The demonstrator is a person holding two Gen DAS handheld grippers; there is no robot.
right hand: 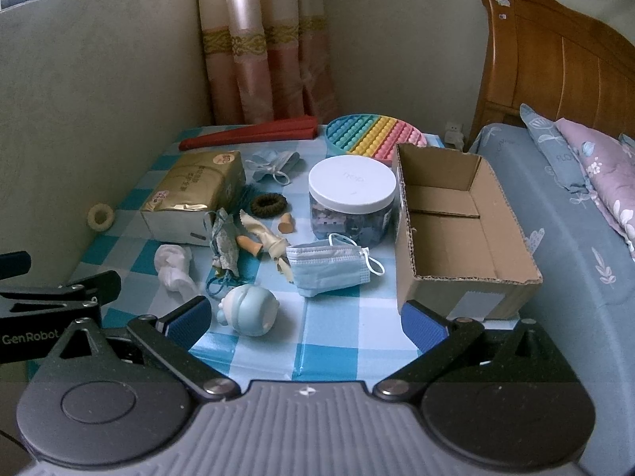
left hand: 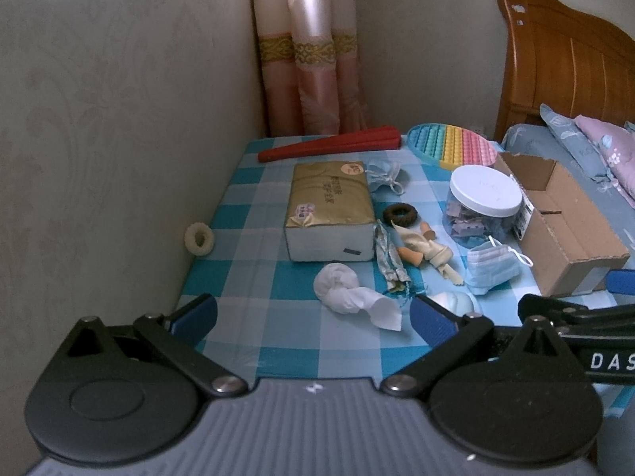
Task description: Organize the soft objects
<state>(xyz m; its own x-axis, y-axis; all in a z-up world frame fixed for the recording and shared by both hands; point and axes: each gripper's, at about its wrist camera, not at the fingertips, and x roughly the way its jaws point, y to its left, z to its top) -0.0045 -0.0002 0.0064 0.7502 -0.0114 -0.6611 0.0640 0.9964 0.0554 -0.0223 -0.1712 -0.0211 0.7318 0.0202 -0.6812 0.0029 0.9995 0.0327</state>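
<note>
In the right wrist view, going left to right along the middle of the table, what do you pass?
Cream ring → gold tissue pack → dark hair tie → white-lidded jar → cardboard box.

Face mask lies between jar and cardboard box.

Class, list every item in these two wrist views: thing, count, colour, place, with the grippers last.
tissue pack: 1, gold, table left
face masks: 2, blue, one centre, one at back
crumpled tissue: 1, white, front left
hair ties: 2, brown centre, cream by wall
squishy toy: 1, pale blue, front
jar: 1, clear, white lid, centre
cardboard box: 1, brown, open, empty, right
pop toy: 1, rainbow, back
folded fan: 1, red, back
left gripper: open
right gripper: open
</note>
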